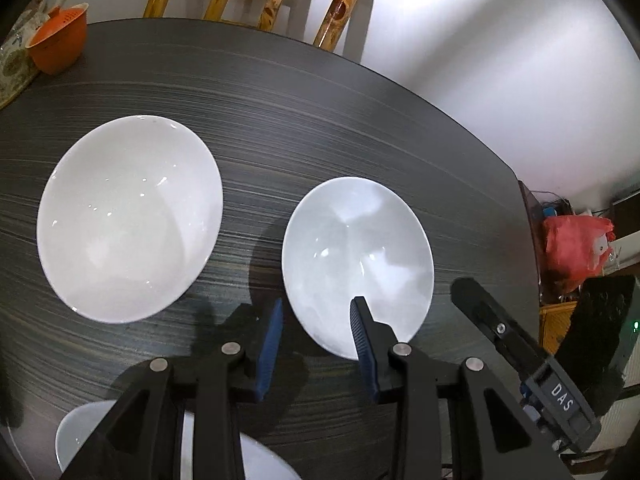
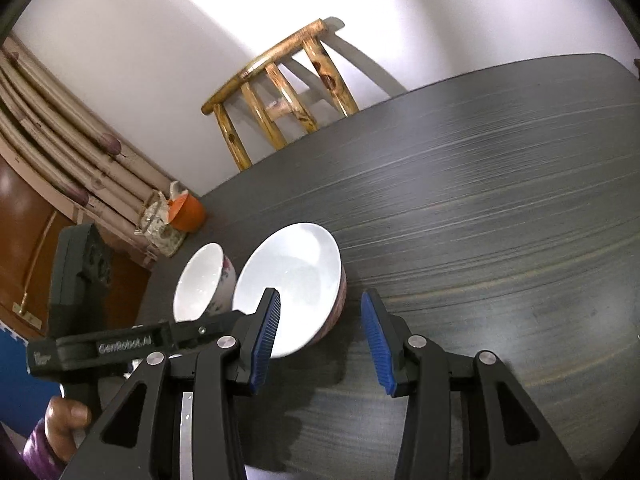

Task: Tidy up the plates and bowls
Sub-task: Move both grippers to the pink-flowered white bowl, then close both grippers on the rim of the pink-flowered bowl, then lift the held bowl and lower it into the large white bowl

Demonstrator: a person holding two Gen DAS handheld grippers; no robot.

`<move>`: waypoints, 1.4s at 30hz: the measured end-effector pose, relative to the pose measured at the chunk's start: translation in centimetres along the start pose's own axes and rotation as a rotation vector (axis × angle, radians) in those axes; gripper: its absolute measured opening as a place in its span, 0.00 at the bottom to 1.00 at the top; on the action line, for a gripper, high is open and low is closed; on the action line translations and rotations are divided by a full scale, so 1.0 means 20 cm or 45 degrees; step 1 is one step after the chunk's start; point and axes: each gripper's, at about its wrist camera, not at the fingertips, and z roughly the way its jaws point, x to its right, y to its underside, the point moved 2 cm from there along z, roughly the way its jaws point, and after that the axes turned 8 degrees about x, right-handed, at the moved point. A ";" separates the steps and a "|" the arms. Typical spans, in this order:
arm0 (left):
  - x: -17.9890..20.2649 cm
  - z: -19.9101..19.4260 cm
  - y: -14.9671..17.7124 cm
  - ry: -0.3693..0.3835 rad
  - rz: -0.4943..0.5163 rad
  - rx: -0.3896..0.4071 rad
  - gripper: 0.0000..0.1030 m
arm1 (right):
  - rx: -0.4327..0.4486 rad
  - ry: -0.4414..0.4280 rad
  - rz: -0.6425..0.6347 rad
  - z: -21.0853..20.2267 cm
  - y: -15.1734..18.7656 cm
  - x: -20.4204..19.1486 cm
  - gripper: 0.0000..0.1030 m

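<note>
In the left wrist view two white bowls sit on the dark table: a larger one at the left and a smaller one at the right. My left gripper is open, its jaws straddling the near left rim of the smaller bowl. Another white dish lies under the gripper body. In the right wrist view a wide white bowl with a patterned outside stands beside a smaller floral bowl. My right gripper is open around the wide bowl's near rim.
An orange cup and a patterned box stand at the table's far corner. A wooden chair is behind the table. The right gripper's body shows at the table's right edge, near a red bag.
</note>
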 end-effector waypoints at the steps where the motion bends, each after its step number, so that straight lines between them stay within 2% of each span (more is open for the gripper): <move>1: -0.01 0.01 0.00 -0.016 -0.007 0.000 0.34 | -0.012 0.000 0.010 0.03 -0.01 0.01 0.39; 3: -0.02 0.03 -0.01 -0.004 -0.027 -0.013 0.34 | -0.033 -0.018 0.030 0.08 -0.02 0.01 0.39; 6: -0.02 0.06 -0.02 -0.014 -0.037 -0.012 0.34 | -0.066 0.013 0.017 0.15 -0.04 0.02 0.36; 11: -0.03 0.12 -0.02 -0.016 -0.038 -0.023 0.34 | -0.146 0.049 0.018 0.27 -0.03 0.04 0.23; 12: -0.03 0.13 -0.02 -0.011 -0.029 -0.022 0.24 | -0.151 0.041 0.031 0.29 -0.03 0.05 0.17; 14: -0.01 0.13 -0.01 -0.045 0.024 0.001 0.12 | -0.151 0.064 0.016 0.30 -0.02 0.05 0.10; 20: 0.04 0.06 0.01 -0.020 0.102 0.065 0.07 | -0.118 0.063 0.047 0.26 -0.01 0.10 0.09; 24: 0.07 -0.10 0.04 0.024 0.117 0.122 0.07 | -0.071 0.054 0.074 0.14 0.03 0.08 0.09; 27: 0.08 -0.23 0.10 0.022 0.153 0.165 0.07 | -0.034 0.029 0.091 0.03 0.06 0.04 0.09; 34: -0.09 -0.49 0.26 0.008 0.118 0.196 0.07 | -0.005 -0.034 0.072 -0.18 0.19 -0.17 0.09; 42: -0.33 -0.63 0.48 -0.066 0.049 0.199 0.07 | -0.083 -0.091 0.022 -0.23 0.38 -0.39 0.09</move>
